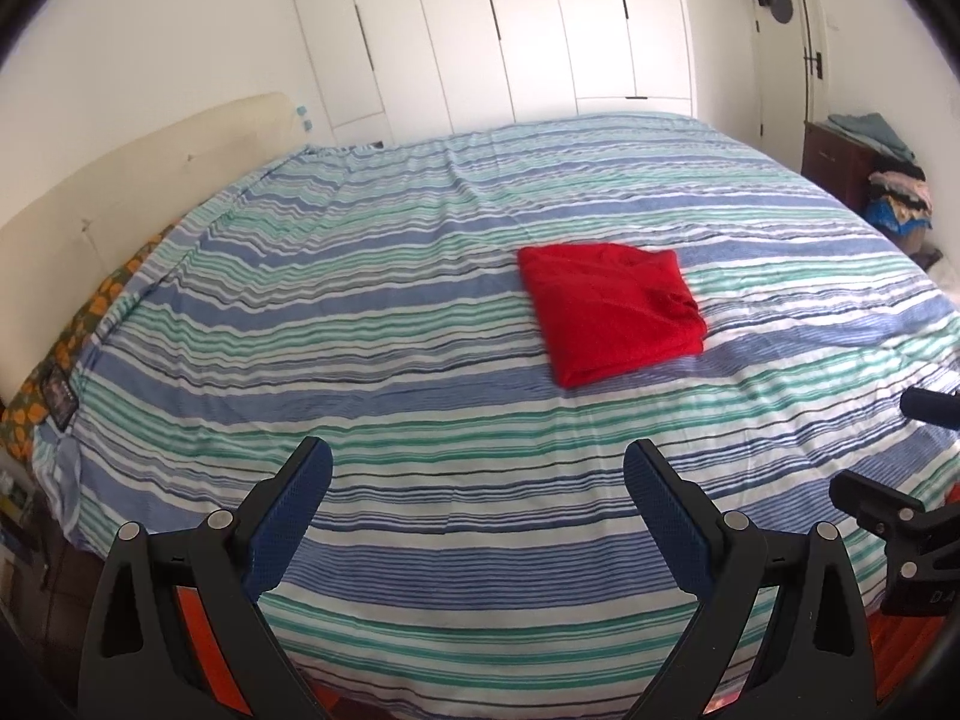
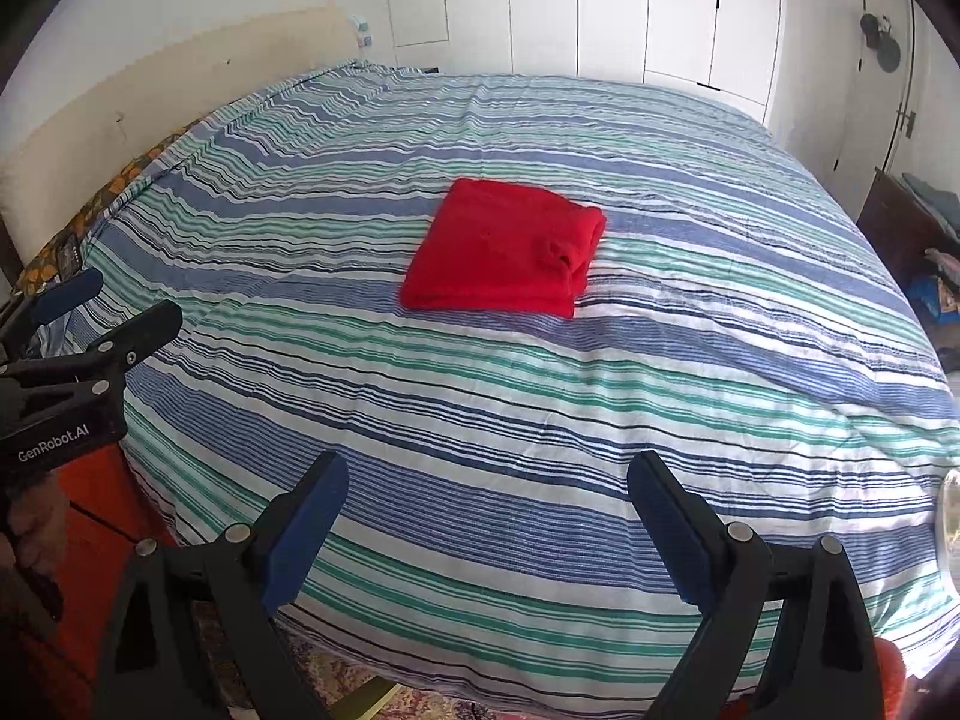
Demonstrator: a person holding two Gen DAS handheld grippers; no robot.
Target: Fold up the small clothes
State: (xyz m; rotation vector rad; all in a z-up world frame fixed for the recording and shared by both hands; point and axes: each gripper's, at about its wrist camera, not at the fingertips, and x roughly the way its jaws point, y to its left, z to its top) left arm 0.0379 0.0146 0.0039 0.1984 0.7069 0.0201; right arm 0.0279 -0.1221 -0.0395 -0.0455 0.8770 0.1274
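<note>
The folded red garment point(image 1: 609, 315) lies on the bed point(image 1: 360, 312) well ahead of both empty, spread tongs, the left tongs point(image 1: 478, 516) and the right tongs point(image 2: 487, 525), and neither is clearly nearer.

The clothes pile point(image 1: 900, 192) is cut off at the right edge.

- "GenRobot.AI" in white letters on the black plastic body of the left gripper point(image 2: 90, 315), left of the right gripper's jaws.
- White letters "DA", cut off, on the black right gripper point(image 1: 888, 450), right of the left gripper's jaws.
</note>
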